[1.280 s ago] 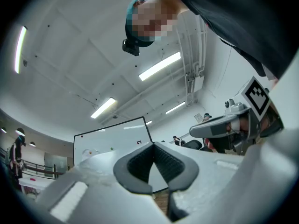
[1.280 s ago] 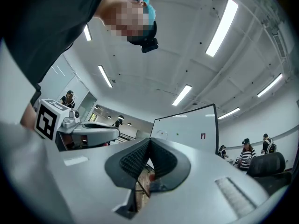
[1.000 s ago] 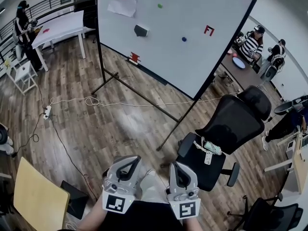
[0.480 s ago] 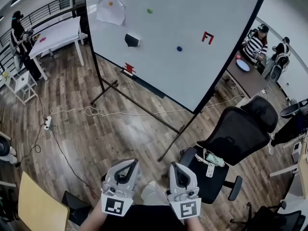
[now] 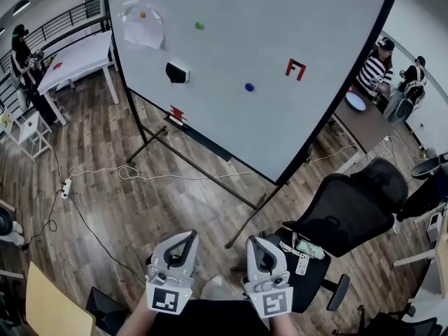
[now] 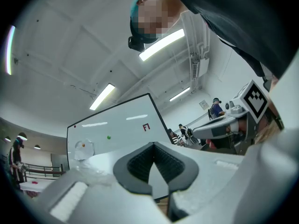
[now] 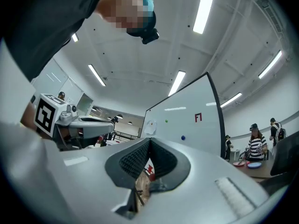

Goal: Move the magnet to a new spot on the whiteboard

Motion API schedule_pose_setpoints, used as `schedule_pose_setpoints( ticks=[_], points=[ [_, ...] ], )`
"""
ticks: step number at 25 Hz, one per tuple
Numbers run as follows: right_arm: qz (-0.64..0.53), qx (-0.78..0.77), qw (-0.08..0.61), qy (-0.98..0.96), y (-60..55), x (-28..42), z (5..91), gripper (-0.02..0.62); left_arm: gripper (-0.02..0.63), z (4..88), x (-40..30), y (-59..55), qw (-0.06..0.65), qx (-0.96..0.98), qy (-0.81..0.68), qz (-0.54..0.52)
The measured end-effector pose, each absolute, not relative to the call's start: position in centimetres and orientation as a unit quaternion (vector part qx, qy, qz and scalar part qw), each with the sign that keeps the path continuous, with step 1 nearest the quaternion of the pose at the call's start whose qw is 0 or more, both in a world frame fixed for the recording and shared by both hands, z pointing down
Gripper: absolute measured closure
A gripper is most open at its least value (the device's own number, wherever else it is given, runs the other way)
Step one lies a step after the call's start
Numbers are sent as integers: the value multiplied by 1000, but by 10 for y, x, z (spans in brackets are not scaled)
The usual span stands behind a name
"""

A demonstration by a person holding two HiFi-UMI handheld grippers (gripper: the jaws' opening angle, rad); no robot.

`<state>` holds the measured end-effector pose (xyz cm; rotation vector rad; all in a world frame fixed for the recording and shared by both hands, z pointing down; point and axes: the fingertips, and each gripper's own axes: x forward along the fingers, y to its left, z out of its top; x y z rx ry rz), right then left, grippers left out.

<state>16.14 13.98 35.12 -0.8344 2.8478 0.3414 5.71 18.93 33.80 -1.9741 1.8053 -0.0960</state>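
Whiteboard [image 5: 280, 33]: one. Round magnets [image 5: 249, 87]: three. Red shapes [image 5: 295, 68]: two. Eraser [image 5: 177, 71]: one. Paper [image 5: 143, 30]: one. Claws [image 5: 187, 236]: two. Power strip [image 5: 66, 186]: one.

Wood-plank floor [image 5: 175, 208], black office chair [image 5: 350, 208], white table [image 5: 80, 53], long ceiling strip lights [image 7: 202, 10]

My L gripper [image 5: 183, 239] & R gripper [image 5: 257, 244], pale grey plastic shells, black ribbed pads [image 6: 139, 164], white cube [image 5: 168, 298] on each w/ black sq markers, my dark top [image 5: 210, 320]
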Motion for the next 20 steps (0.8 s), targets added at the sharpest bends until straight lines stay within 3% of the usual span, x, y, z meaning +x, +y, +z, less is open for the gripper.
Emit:
schedule_pose_setpoints(
  ticks=[20],
  points=[
    [144,-395,47,906,49,150,361,595,606,357,15,72,221,-774,594,-2]
  ],
)
